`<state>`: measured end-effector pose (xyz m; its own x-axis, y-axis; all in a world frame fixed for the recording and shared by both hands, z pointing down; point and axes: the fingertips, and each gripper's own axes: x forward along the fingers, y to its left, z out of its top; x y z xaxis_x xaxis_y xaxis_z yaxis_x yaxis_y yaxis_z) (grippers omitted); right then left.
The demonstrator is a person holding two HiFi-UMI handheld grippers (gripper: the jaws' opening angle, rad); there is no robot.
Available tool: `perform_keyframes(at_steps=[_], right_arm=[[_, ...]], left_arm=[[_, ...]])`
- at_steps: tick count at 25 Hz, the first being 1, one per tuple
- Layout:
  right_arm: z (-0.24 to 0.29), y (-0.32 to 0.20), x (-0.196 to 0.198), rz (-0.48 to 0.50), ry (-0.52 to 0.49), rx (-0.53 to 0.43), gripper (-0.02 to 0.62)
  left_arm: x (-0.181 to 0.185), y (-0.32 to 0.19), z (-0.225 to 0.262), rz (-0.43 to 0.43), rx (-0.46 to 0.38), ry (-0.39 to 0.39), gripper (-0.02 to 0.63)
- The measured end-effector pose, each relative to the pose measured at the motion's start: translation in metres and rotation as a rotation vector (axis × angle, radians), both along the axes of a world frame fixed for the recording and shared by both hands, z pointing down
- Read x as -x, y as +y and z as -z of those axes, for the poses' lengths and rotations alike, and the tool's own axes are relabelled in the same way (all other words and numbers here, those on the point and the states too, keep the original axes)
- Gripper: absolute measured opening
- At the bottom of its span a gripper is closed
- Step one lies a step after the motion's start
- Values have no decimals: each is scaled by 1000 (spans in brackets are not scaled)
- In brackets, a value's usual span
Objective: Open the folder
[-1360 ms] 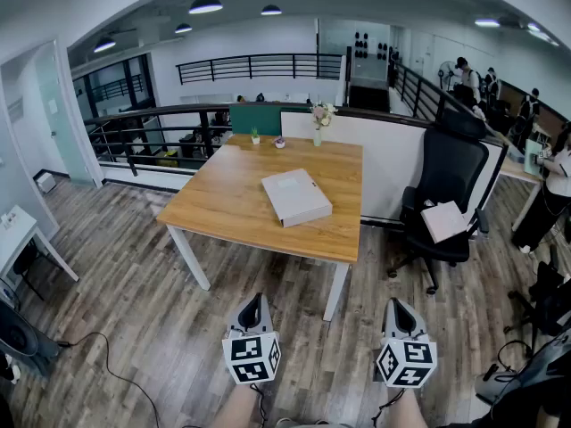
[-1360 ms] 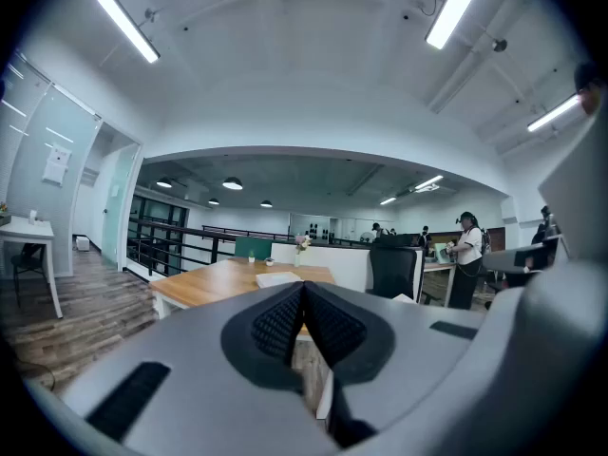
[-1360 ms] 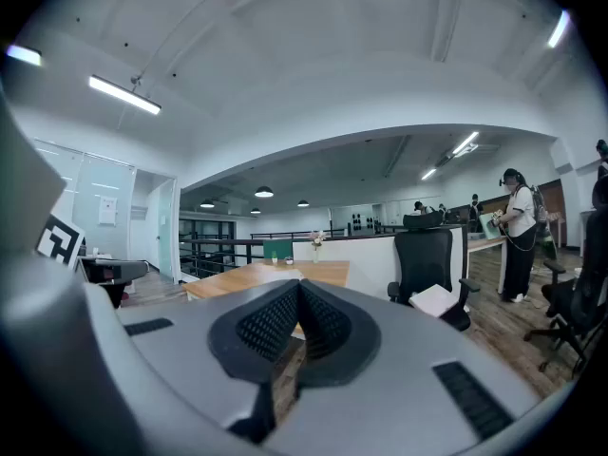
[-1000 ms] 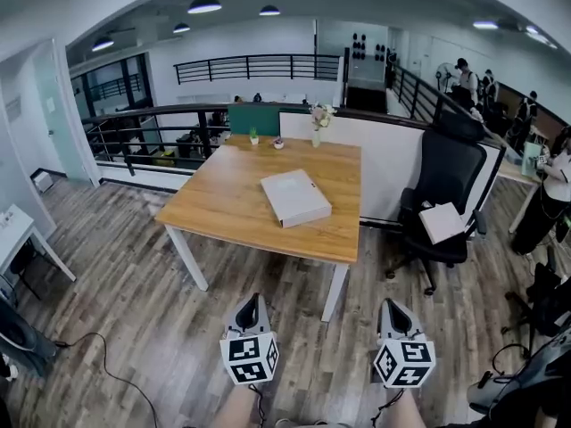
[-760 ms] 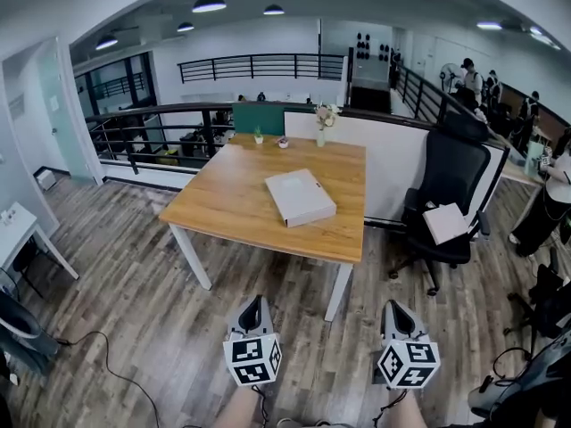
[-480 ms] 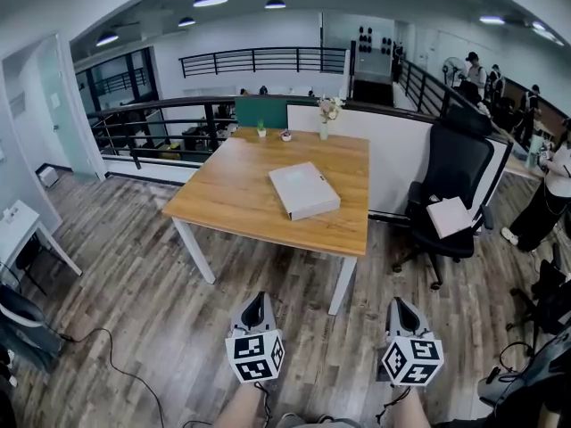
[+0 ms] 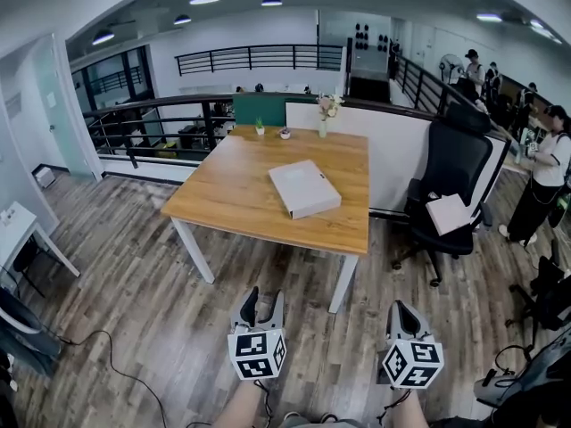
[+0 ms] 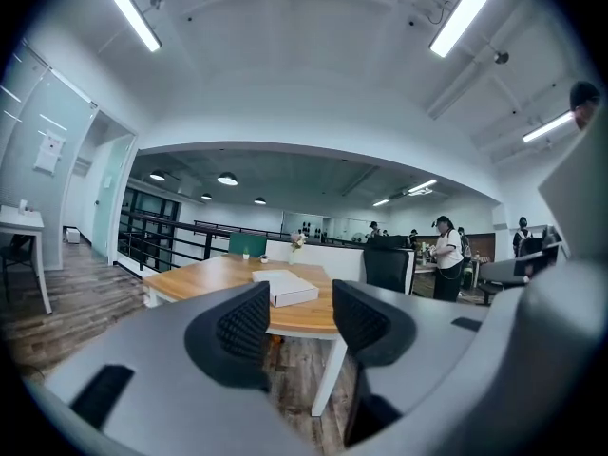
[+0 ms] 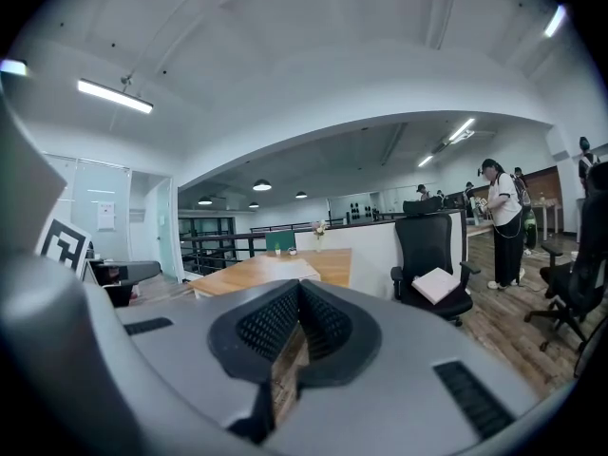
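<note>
Folder: a pale folder (image 7: 304, 188) lay flat and closed on the table, right of the table's middle and at a slant to its edges. Nothing touched it. In the left gripper view it showed beyond the jaws, well apart from them (image 8: 285, 290).

Table: a wooden table (image 7: 230, 205) with white legs stood on a plank floor (image 7: 134, 275).

Far edge of table: a vase of flowers (image 7: 323, 116) and two small pots (image 7: 260, 130) stood well behind the folder, in front of a green panel (image 7: 259, 109).

Left gripper: the left gripper (image 7: 264, 300) was held low and near the person, well short of the table. Its jaws stood apart and were opening, with nothing between them, as the left gripper view also showed (image 8: 299, 316).

Right gripper: the right gripper (image 7: 401, 308) was beside the left one, equally far from the table. Its jaws were pressed together on nothing (image 9: 298, 316).

Chair: a black office chair (image 7: 453, 169) stood right of the table with a white flat item (image 7: 449, 214) on its seat.

Person: a person in a white top (image 7: 544, 181) stood at the far right, beyond the chair.

Surroundings: a black railing (image 7: 161, 121) ran behind the table, and a cable (image 7: 116, 364) lay on the floor at lower left.
</note>
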<state>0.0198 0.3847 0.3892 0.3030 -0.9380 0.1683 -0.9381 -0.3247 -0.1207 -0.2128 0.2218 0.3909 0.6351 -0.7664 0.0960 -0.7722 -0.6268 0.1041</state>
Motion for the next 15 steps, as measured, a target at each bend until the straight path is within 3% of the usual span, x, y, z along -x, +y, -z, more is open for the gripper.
perform_keyframes(at_steps=[15], right_arm=[[11, -16, 26, 13, -19, -34, 2]], left_arm=[[17, -26, -2, -29, -21, 41, 417]])
